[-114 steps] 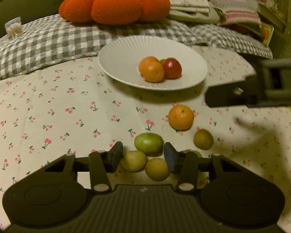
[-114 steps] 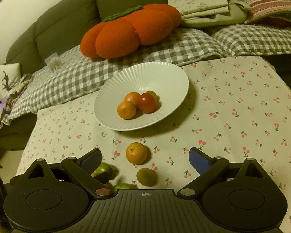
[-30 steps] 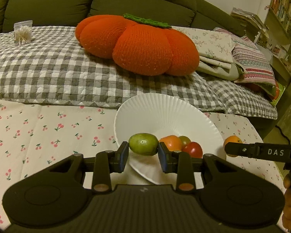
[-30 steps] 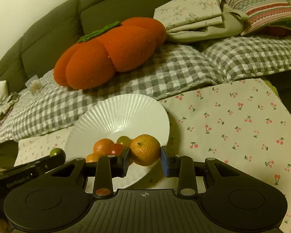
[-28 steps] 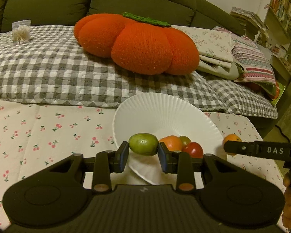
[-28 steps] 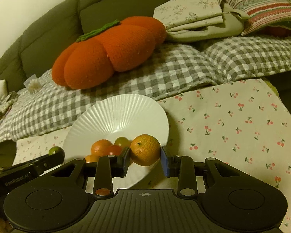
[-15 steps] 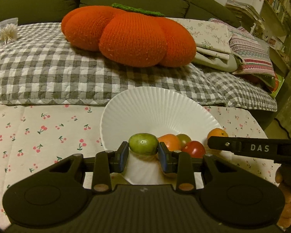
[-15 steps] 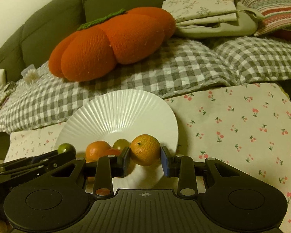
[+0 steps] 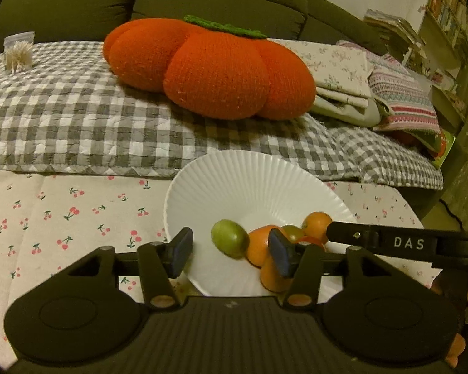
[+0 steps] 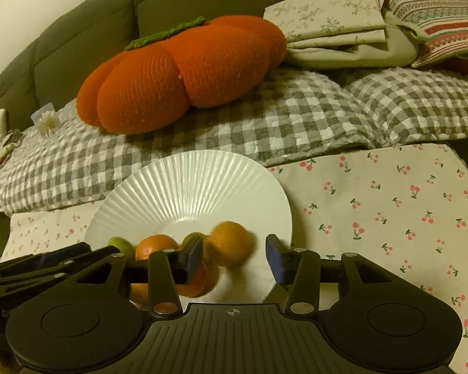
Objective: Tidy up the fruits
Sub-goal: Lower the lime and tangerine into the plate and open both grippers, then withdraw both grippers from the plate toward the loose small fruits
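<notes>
While the left gripper [image 9: 231, 252] hangs tilted downward over the near rim of the white plate [image 9: 252, 180], its jaws have just been opening and now stand apart, touching nothing. Between them, clear of both pads, the green fruit [image 9: 230, 243] sits blurred over the plate's bowl, its long axis slanting from upper left to lower right. Just right of it lie the other fruits [image 9: 260, 246] in a small heap on the plate, which rests on the cherry-print cloth [image 9: 62, 218] covering the desk.

Further right, the right gripper [image 10: 234, 257] is pitched down over the same plate from the other side. Its jaws have also just been opening and are parted. The orange [image 10: 231, 244], round and motion-blurred, is between them, nearer the left pad, with a clear gap to the right one. Behind the plate sits the orange pumpkin cushion [image 10: 184, 71].
</notes>
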Demonstrator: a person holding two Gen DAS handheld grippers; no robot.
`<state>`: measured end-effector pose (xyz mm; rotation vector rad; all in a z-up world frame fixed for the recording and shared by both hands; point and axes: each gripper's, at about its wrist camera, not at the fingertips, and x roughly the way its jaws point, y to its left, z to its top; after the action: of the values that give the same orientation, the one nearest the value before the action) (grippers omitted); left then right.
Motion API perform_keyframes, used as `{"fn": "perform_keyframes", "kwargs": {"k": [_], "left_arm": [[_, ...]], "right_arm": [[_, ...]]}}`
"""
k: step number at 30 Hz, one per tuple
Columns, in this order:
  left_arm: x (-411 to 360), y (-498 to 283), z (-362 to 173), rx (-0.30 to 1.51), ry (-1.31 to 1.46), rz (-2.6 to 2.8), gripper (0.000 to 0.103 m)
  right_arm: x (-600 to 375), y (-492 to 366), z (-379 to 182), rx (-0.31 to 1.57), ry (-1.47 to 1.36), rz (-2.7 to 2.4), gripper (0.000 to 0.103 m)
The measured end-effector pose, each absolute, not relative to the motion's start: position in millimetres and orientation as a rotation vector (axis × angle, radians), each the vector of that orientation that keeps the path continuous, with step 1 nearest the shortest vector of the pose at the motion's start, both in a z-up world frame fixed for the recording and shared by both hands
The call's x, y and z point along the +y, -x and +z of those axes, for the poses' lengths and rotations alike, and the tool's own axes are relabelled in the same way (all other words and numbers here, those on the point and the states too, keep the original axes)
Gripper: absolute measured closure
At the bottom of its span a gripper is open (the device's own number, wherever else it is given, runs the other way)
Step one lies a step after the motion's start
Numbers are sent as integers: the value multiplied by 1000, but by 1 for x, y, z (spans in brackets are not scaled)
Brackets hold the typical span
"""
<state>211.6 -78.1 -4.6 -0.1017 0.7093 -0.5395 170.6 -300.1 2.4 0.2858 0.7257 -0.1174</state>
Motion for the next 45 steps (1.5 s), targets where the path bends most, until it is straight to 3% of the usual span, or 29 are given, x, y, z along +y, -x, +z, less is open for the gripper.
{"fn": "perform_keyframes", "kwargs": {"k": [11, 22, 45], "left_arm": [[-56, -195, 10, 720, 136, -502, 48], [-43, -160, 21, 741, 134, -483, 39], [-5, -98, 18, 821, 214, -441, 36]], "right_arm": [[-287, -151, 26, 686, -293, -90, 59], [-274, -113, 34, 703, -327, -72, 59], [-250, -38, 50, 683, -389, -20, 59]]}}
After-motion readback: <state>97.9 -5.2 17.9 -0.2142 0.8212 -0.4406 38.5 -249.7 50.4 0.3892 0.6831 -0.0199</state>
